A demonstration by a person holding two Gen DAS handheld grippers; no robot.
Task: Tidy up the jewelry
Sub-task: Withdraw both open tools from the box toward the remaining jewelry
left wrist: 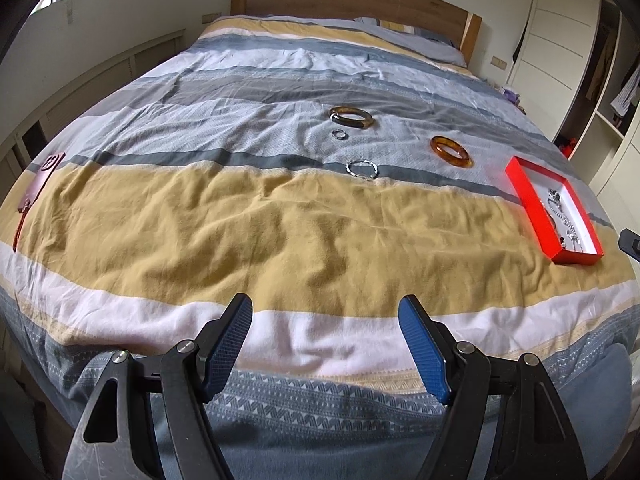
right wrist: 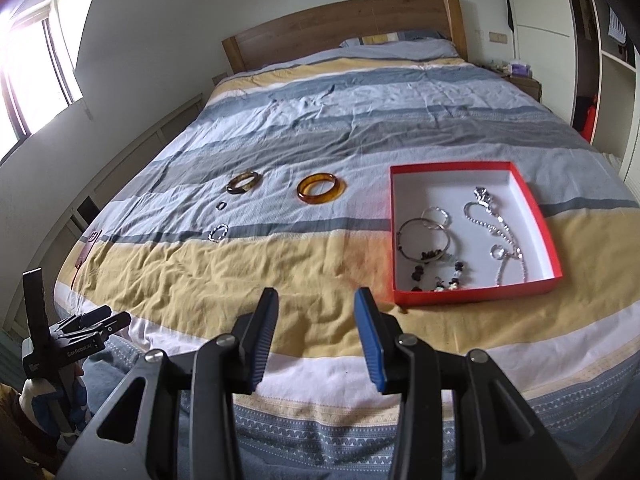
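A red box (right wrist: pixel 400 236) with a white inside lies on the striped bedspread and holds several silver chains, rings and beaded bracelets; it also shows in the left wrist view (left wrist: pixel 532 216). Loose on the bed lie a dark tortoise bangle (left wrist: pixel 351 117) (right wrist: pixel 243 182), an amber bangle (left wrist: pixel 451 151) (right wrist: pixel 321 188), a small ring (left wrist: pixel 340 134) (right wrist: pixel 221 205) and a silver bracelet (left wrist: pixel 361 169) (right wrist: pixel 218 233). My left gripper (left wrist: pixel 326 306) is open and empty near the bed's foot. My right gripper (right wrist: pixel 317 300) is open and empty, left of the box.
A reddish leather tag (left wrist: pixel 38 188) lies at the bed's left edge. The wooden headboard (right wrist: pixel 340 28) stands at the far end. White wardrobes and open shelves (right wrist: pixel 600 40) stand at the right. A window (right wrist: pixel 28 60) is at the left.
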